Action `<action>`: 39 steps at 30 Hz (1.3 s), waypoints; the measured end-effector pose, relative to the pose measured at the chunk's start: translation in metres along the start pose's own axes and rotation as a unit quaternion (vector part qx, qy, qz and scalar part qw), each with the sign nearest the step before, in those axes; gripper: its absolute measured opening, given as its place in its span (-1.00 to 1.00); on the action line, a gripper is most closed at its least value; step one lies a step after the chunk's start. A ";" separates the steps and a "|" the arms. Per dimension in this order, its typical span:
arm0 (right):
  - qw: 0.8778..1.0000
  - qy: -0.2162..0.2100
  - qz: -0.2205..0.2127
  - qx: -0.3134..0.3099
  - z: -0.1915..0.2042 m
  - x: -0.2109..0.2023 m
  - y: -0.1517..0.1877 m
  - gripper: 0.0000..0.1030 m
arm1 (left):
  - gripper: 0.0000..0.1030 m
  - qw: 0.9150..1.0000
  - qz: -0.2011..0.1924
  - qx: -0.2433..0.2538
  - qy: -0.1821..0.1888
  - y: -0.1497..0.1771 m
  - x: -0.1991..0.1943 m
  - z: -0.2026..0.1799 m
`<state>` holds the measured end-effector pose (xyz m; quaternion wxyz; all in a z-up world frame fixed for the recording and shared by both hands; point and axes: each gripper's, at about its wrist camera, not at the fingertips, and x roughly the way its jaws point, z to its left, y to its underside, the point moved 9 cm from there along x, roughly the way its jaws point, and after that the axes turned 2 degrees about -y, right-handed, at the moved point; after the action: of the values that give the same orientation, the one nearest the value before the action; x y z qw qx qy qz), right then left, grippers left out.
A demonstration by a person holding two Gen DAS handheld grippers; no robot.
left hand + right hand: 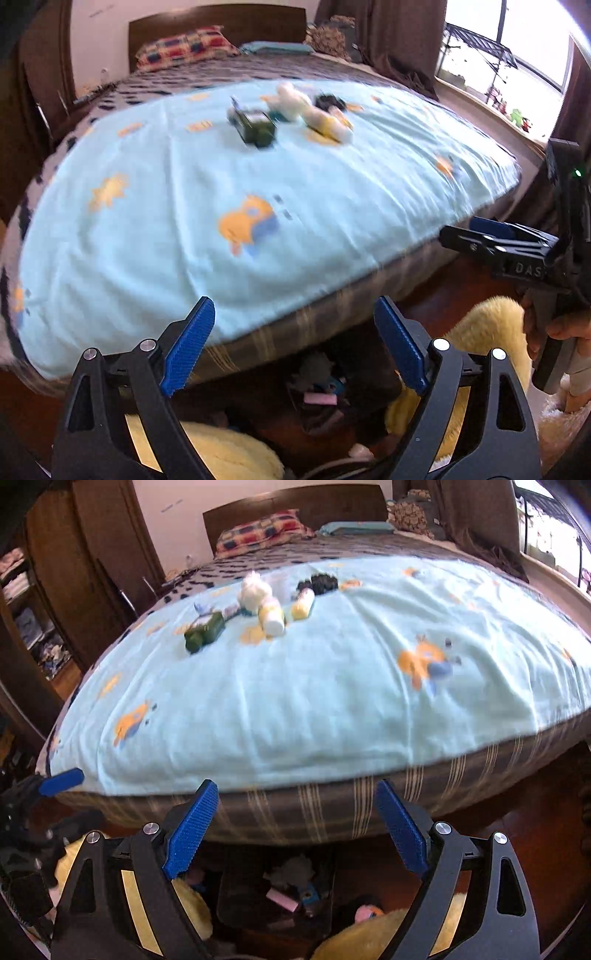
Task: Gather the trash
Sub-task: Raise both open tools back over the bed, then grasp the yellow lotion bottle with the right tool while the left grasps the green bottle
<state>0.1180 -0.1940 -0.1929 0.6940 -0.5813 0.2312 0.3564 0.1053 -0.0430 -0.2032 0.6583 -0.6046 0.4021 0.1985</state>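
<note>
A small heap of trash lies far back on the light blue blanket (221,236): a green carton (256,129), crumpled white paper (291,98), a yellow-and-white tube (328,123) and a black lump (328,101). The right wrist view shows the same green carton (205,631), white paper (255,589), tube (271,618) and black lump (321,581). A dark bin (317,391) (277,886) holding scraps stands on the floor at the bed's foot. My left gripper (293,310) hangs open and empty above it. My right gripper (295,790) is open and empty too, beside the left.
The bed's striped mattress edge (332,805) is just ahead of both grippers. Yellow fluffy fabric (487,325) lies around the bin. A hand (561,332) holds the right gripper (480,236). Pillows (184,46), a wardrobe (74,572) and a window (517,55) ring the bed.
</note>
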 end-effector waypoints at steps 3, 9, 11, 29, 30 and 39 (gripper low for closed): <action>1.000 -0.001 -0.009 -0.005 0.000 0.008 -0.009 0.71 | 0.62 1.000 -0.012 -0.007 -0.012 -0.017 0.001 0.012; 1.000 -0.007 -0.026 -0.008 0.001 0.019 -0.044 0.71 | 0.62 0.999 -0.020 -0.016 -0.023 -0.048 0.015 0.028; 1.000 -0.013 -0.027 -0.007 0.002 0.025 -0.054 0.71 | 0.62 0.999 -0.020 -0.015 -0.023 -0.056 0.022 0.030; 0.997 -0.061 -0.021 -0.040 0.029 0.110 -0.135 0.04 | 0.50 0.999 -0.012 -0.027 -0.016 -0.117 0.092 0.047; 0.997 -0.063 -0.019 -0.040 0.030 0.114 -0.137 0.02 | 0.47 0.999 -0.011 -0.028 -0.014 -0.120 0.096 0.047; 0.997 -0.065 0.019 -0.040 0.032 0.157 -0.137 -0.12 | 0.27 1.000 -0.003 -0.026 -0.005 -0.149 0.132 0.042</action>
<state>0.3196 -0.1372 -0.2132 0.6767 -0.5801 0.1821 0.4153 0.3078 -0.0606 -0.2121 0.6446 -0.6218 0.3918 0.2105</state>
